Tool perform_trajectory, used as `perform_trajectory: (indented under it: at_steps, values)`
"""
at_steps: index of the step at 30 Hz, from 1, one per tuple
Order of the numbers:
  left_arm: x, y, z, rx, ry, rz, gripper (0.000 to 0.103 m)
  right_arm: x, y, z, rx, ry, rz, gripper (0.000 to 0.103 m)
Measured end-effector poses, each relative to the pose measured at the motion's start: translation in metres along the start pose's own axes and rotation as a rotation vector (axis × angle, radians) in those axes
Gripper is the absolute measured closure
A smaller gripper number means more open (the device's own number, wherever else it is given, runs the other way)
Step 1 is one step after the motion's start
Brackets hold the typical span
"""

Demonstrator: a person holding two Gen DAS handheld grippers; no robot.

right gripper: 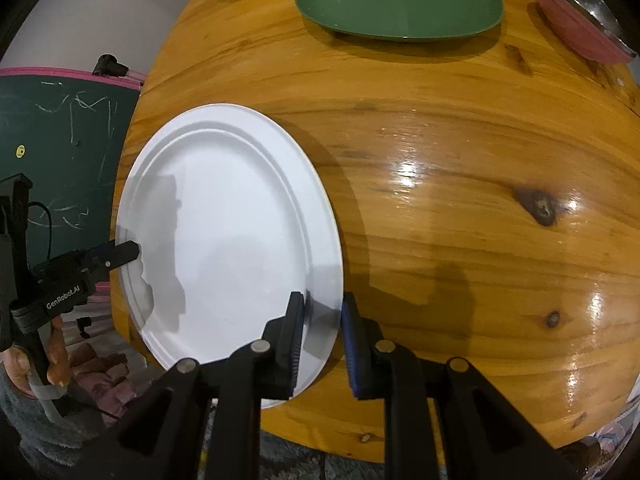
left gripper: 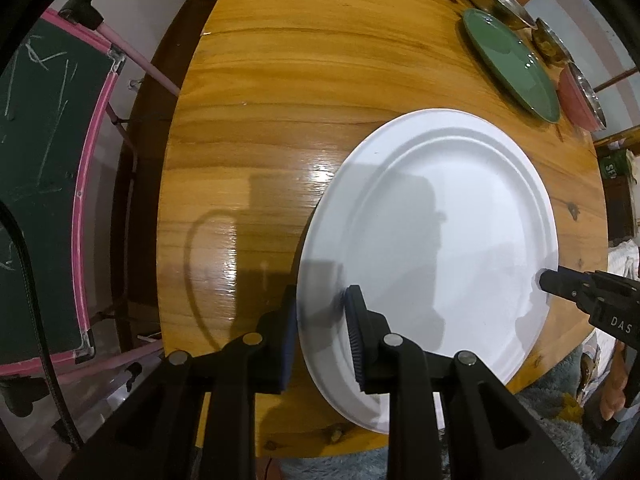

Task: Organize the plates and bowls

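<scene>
A glossy wooden table (right gripper: 440, 184) with dark knots catches bright glints of light. Left of the table stands a green chalkboard (left gripper: 36, 168) in a pink frame, scrawled with chalk, before a pale wall (left gripper: 132, 8). Grey shaggy rug (left gripper: 560, 432) below the table.

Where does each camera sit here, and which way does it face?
Left wrist: on the left tool, looking steeply down at the white plate on the wooden table; its fingers straddle the plate's left rim, and the right tool enters from the right.
Right wrist: on the right tool, looking steeply down; its fingers straddle the plate's right rim, and the left tool and a hand show at left.
Shared: white plate, green plate, pink bowl, table, both tools.
</scene>
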State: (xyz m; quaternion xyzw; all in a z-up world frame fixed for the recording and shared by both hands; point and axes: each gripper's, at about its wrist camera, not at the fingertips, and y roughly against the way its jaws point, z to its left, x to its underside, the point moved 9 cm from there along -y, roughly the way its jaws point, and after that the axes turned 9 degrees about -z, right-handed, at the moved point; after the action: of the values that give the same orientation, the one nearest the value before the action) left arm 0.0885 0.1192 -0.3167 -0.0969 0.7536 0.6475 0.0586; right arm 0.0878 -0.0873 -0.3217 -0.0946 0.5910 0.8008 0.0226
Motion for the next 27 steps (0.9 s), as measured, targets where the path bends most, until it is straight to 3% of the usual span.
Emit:
perform_trajectory:
  at_steps: [12, 15, 17, 19, 27]
  values:
    - [-0.004, -0.006, 0.005, -0.001, -0.002, 0.002, 0.08, -0.002, 0.0, -0.002, -0.005, 0.0, -0.002, 0.083]
    - [-0.005, -0.005, 0.001, 0.003, -0.007, -0.001, 0.071, -0.001, 0.0, -0.002, -0.008, -0.007, 0.0, 0.083]
    - [-0.007, -0.003, 0.001, -0.013, -0.013, -0.016, 0.055, -0.001, 0.0, -0.003, -0.011, -0.007, 0.0, 0.083]
    - [-0.009, 0.0, 0.002, -0.032, -0.023, -0.032, 0.048, -0.001, 0.0, -0.004, -0.013, -0.009, -0.002, 0.083]
    - [-0.014, 0.009, 0.004, -0.046, -0.019, -0.063, 0.044, -0.002, 0.002, -0.003, -0.007, -0.002, -0.015, 0.083]
